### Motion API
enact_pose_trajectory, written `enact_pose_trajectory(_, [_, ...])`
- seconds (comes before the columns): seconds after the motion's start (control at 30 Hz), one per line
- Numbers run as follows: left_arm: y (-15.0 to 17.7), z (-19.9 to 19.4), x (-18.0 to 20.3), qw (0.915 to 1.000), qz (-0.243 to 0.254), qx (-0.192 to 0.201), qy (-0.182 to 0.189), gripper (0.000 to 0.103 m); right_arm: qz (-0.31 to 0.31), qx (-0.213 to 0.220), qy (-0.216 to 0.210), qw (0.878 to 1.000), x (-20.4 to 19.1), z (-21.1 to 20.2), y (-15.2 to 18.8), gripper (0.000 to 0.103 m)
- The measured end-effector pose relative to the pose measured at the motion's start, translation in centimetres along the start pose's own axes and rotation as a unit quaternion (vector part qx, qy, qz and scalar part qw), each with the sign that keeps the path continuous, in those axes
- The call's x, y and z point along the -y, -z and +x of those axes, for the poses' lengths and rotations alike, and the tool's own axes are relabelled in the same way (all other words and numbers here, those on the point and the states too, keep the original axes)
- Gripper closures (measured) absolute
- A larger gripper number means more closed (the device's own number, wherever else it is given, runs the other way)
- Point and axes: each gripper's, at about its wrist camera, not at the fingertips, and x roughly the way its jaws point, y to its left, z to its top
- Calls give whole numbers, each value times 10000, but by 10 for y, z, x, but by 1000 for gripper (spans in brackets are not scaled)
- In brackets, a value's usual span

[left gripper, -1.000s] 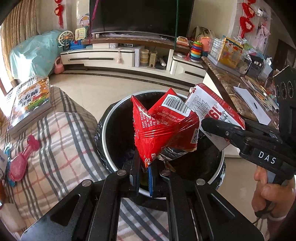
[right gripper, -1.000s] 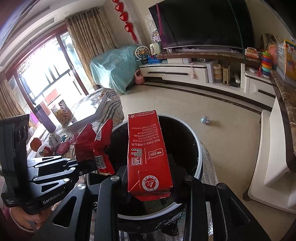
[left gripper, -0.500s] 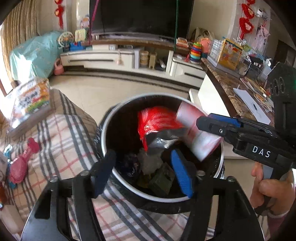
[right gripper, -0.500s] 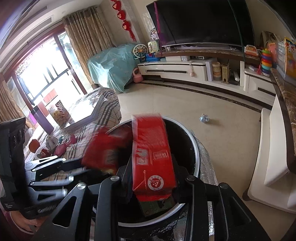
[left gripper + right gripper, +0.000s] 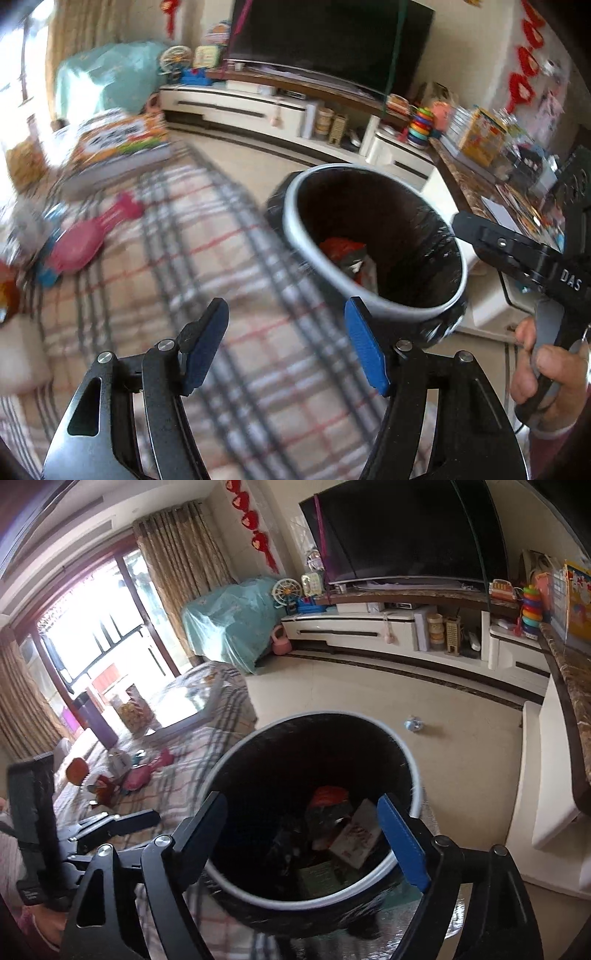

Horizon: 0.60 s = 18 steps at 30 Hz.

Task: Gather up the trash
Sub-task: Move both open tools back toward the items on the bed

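Both tongs gape empty: left gripper [image 5: 286,341] over the plaid cloth [image 5: 229,280], right gripper [image 5: 306,834], jaws just opened, above the bin [image 5: 408,760]. Inside, red wrapper [image 5: 328,795] looks light, crinkly; pinch an edge.

Bright window [image 5: 92,642], beige curtains [image 5: 184,557], pale tile floor [image 5: 351,690], television [image 5: 402,531], perhaps covered armchair [image 5: 229,620].

1. A plaid cloth [image 5: 207,258] covers the low table, with a pink toy [image 5: 88,243] lying on it at nine o'clock.
2. A picture book [image 5: 122,142] rests at the table's far end.
3. At twelve o'clock a dark television [image 5: 402,531] stands on a white cabinet [image 5: 354,631].
4. A stacking-ring toy [image 5: 530,607] stands at two o'clock.
5. A teal cover [image 5: 229,622] drapes furniture by the curtains [image 5: 184,557].
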Motion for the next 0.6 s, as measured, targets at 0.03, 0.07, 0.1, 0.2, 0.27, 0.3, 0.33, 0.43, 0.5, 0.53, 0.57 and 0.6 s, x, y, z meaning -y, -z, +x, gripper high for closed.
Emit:
enact_pose_trajectory(0.03, [6,-5,-7,9999,-121,61,-28,36,-13,10,-17,10000,-3,0,2,16])
enact_pose_trajectory(0.07, [9,-8,-13,9998,-197,85,-36,36,-23,14,-43,10000,-7,0,4,16])
enact_pose_trajectory(0.1, [14,-13,-20,9995,-306,106,-52,36,-31,11,-75,10000,-11,0,6,16])
enact_pose_trajectory(0.2, [26,-26,-37,9982,-542,197,-141,36,-67,-7,-189,9998,-25,1,13,16])
enact_pose_trajectory(0.27, [33,-36,-48,9968,-679,325,-252,36,-82,-19,-275,9996,-35,1,17,16])
enact_pose_trajectory(0.3, [36,-42,-54,9961,-738,373,-314,36,-105,-23,-327,9994,-41,1,18,16])
enact_pose_trajectory(0.33, [40,-47,-59,9953,-790,410,-368,36,-137,-28,-384,9992,-47,1,20,15])
enact_pose_trajectory(0.43, [51,-57,-72,9940,-868,471,-475,35,-267,-69,-549,9981,-67,4,25,14])
enact_pose_trajectory(0.5, [57,-64,-81,9930,-927,484,-548,34,-364,-122,-634,9973,-80,8,28,14])
enact_pose_trajectory(0.53, [61,-67,-85,9925,-964,494,-572,34,-410,-167,-706,9965,-88,11,30,13])
enact_pose_trajectory(0.57, [64,-70,-89,9919,-1006,493,-591,34,-438,-194,-748,9960,-92,12,32,13])
enact_pose_trajectory(0.6, [69,-72,-94,9914,-1057,472,-614,33,-479,-226,-796,9954,-99,15,34,13])
